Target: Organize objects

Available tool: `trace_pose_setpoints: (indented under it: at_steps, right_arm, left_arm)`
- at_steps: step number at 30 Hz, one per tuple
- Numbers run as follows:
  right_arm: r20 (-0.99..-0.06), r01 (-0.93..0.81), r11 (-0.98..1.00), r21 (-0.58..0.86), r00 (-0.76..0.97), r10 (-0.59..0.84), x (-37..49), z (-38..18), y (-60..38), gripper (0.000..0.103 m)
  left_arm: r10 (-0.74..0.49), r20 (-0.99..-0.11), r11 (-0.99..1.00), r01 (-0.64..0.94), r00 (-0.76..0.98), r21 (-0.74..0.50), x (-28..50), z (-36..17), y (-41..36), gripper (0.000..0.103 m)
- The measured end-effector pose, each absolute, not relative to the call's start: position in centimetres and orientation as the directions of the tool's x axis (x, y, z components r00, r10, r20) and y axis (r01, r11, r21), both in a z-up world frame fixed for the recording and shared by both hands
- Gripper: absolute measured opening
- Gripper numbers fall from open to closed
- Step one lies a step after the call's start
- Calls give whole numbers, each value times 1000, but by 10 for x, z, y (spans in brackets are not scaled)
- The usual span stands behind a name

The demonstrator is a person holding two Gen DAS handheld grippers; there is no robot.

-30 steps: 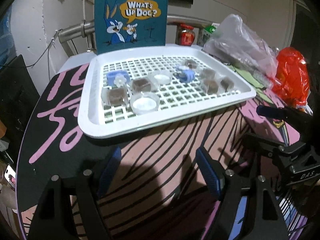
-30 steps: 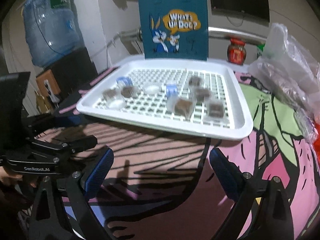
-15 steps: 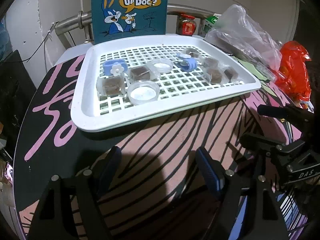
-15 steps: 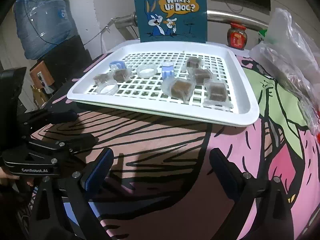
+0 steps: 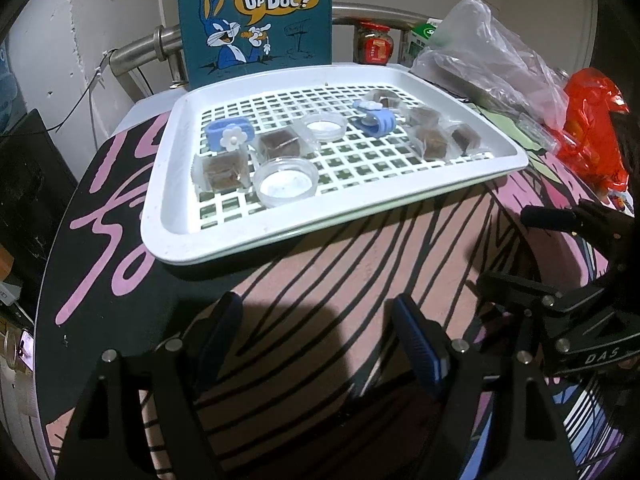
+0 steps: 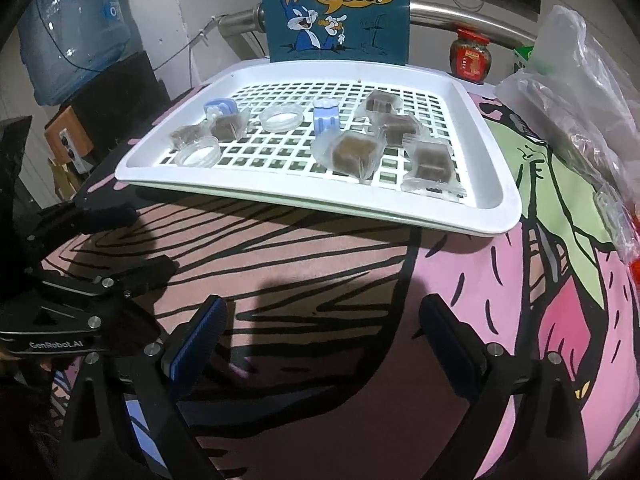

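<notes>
Both grippers hover over the table, jaws wide apart and holding nothing: left gripper (image 5: 316, 344), right gripper (image 6: 320, 344). Straight ahead, the white tray (image 5: 280, 236) holds the small items; wrapped brown cubes (image 6: 356, 154) cluster toward its right edge, nearer the right gripper, while round clear dishes (image 5: 286, 181) sit near its front-left corner.

— Where are you working here?

— You're in a lived-in home corner, not a lab. Your worktop (image 6: 320, 264) wears a pink cartoon-print cloth, and a Bugs Bunny gift bag (image 6: 336, 8) stands behind the white tray (image 6: 496, 184).

— What else tells you so?

— You've a water-cooler bottle (image 6: 76, 36) on your left, a red-lidded jar (image 6: 470, 58) by a steel rail (image 5: 140, 46), and crumpled plastic bags (image 5: 488, 64) heaped on your right.
</notes>
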State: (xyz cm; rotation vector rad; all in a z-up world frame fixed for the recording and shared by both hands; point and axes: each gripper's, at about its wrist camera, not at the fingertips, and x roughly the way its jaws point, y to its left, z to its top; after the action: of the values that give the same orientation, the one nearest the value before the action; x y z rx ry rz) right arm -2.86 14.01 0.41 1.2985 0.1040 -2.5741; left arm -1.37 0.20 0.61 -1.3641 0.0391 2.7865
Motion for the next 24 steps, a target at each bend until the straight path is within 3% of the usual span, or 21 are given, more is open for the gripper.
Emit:
trace_pose_setpoints:
  at_steps: [3, 7, 15, 19, 24]
  right_arm:
    - [-806, 257, -966, 17, -568, -165, -29, 2, 136, 97]
    - [-808, 253, -967, 19, -566, -164, -29, 2, 138, 99]
    - [-812, 242, -970, 18, -563, -156, -31, 1, 139, 103]
    - [-812, 244, -970, 18, -563, -157, -31, 1, 139, 103]
    - [-811, 243, -970, 17, -563, -156, -31, 1, 139, 103]
  left_arm:
    - [24, -790, -999, -46, -613, 6, -14, 6, 2, 78]
    - [18, -797, -999, -42, -604, 9, -15, 4, 2, 89]
    - [17, -799, -999, -41, -602, 9, -16, 4, 1, 92]
    - [11, -805, -999, -34, -594, 12, -17, 2, 1, 100]
    - [6, -808, -1000, -25, -589, 11, -17, 1, -1, 103]
